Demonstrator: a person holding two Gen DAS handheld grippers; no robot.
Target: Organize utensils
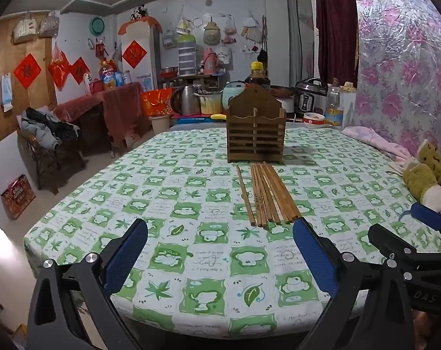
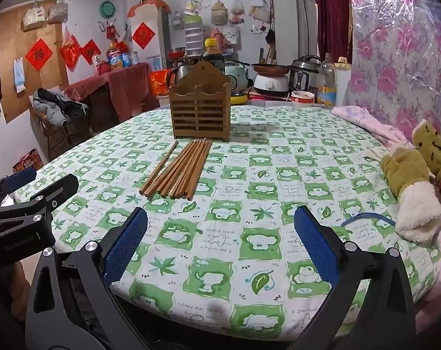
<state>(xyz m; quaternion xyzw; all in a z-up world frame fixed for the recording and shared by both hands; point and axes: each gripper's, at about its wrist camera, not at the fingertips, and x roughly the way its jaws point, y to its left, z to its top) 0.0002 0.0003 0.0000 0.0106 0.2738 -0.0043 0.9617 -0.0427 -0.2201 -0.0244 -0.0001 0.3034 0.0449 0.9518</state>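
Several brown wooden chopsticks (image 1: 265,194) lie side by side on the green-and-white tablecloth, just in front of an upright slatted wooden utensil holder (image 1: 256,129). One chopstick (image 1: 245,194) lies slightly apart on the left. My left gripper (image 1: 220,258) is open and empty, near the table's front edge, short of the chopsticks. In the right wrist view the chopsticks (image 2: 181,170) and holder (image 2: 201,106) sit ahead to the left. My right gripper (image 2: 220,246) is open and empty above the cloth. Each gripper shows at the edge of the other's view.
A yellow-green plush toy (image 2: 416,180) and pink cloth (image 2: 363,121) lie along the table's right side by the floral wall. Behind the table (image 2: 278,175) stand a dark bottle (image 2: 213,55), kettle, pots and a rice cooker (image 2: 305,73). A chair with clothes (image 1: 48,137) stands left.
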